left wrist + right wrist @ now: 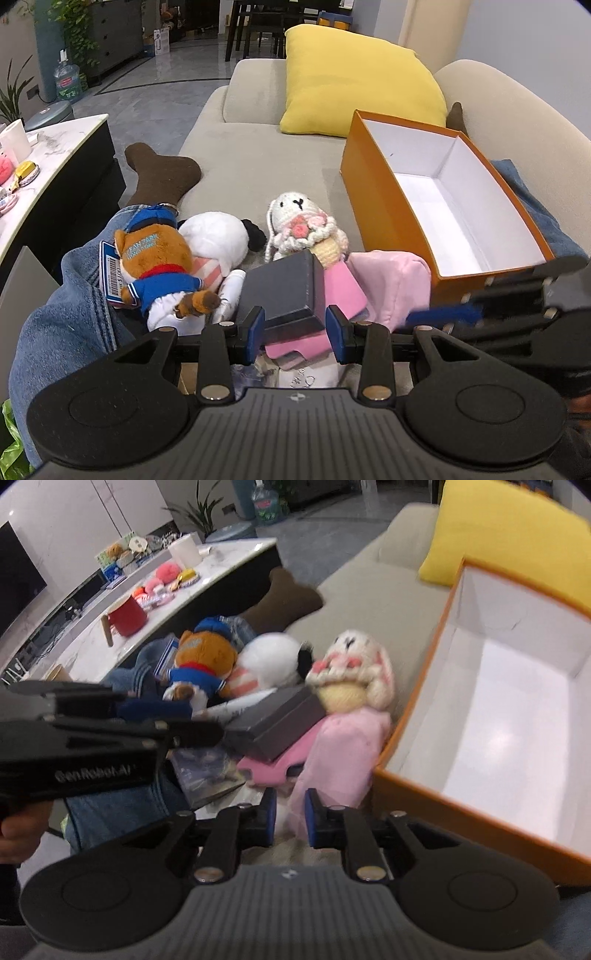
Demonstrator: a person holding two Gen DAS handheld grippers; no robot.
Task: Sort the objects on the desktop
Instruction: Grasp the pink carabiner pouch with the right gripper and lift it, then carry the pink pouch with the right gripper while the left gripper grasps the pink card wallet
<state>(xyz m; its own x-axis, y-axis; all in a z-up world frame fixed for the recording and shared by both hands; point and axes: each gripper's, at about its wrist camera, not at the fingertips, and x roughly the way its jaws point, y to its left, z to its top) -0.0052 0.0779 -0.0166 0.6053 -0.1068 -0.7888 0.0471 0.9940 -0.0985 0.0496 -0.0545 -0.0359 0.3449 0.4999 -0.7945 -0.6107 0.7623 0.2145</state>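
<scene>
Two grippers work over a heap of soft toys and flat things on a beige sofa (236, 147).

From the left wrist camera, the left gripper (295, 326) closes its blue pads on the near end of a dark grey box (286, 284), one pad against each side, and the box tilts up and away from the camera. Under the box lies a pink case (295, 347). Just left of it lies a brown bear toy (159, 269) in a blue shirt, face down, touching a white plush (216, 236) behind it. A crocheted rabbit (299, 221) sits just beyond the box, and a pink cloth (391, 284) lies to the right of the box. The orange box (373, 192), open with a white inside, stands on the right, with a yellow cushion (354, 81) far behind it. The right gripper comes in as a blurred dark shape at the right edge.

From the right wrist camera, the picture is blurred. The right gripper (290, 818) has its jaws narrowly apart, with the near end of the pink cloth (340, 760) between them; whether the pads press on it cannot be told. The left gripper's body crosses the left side, reaching to the dark grey box (277, 720). The orange box (417, 805) fills the right side, just beside the cloth.
</scene>
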